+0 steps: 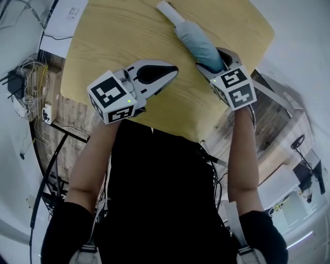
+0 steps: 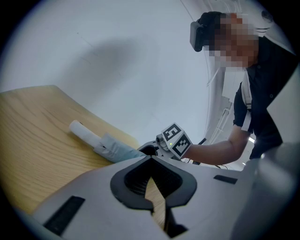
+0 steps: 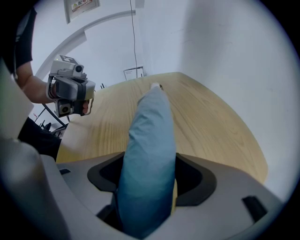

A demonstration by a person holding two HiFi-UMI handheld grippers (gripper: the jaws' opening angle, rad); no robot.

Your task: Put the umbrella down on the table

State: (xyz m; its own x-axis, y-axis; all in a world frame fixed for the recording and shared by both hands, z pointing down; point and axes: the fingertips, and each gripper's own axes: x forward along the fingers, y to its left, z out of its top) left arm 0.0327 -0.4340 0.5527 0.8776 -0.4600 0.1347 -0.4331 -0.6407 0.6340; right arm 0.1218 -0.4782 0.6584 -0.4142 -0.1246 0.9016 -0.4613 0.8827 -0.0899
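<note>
- Bench [image 1: 113, 41]: one, pale wood with rounded corners. It carries the task's thing.
- Umbrella [image 1: 198, 44]: one, folded, in a light blue cover. Its one white handle [image 1: 169, 10] points away from me. It lies along the bench with the handle end down on the wood. The near end runs in between the jaws of my right tool.
- Right tool [image 1: 216, 62]: angled steeply down over the near end of the umbrella. The jaws stand wide and released. In the right gripper view a strip of wood shows between the fabric and one jaw, so I read the pads as not pressing.
- Left tool [image 1: 174, 69]: clenched on nothing, tips together. It hovers over the bench beside the umbrella, apart from it.
- Step in hand (judgement): the release. The umbrella's weight looks to be on the bench already, so the set-down is nearly done.
- Next move (judgement): draw the right tool back along its own line, jaws kept wide until clear of the fabric. The cover could snag on a pad and drag or roll the umbrella, so go slow and straight.
- Count: bench 1, umbrella 1, tools 2.
</note>
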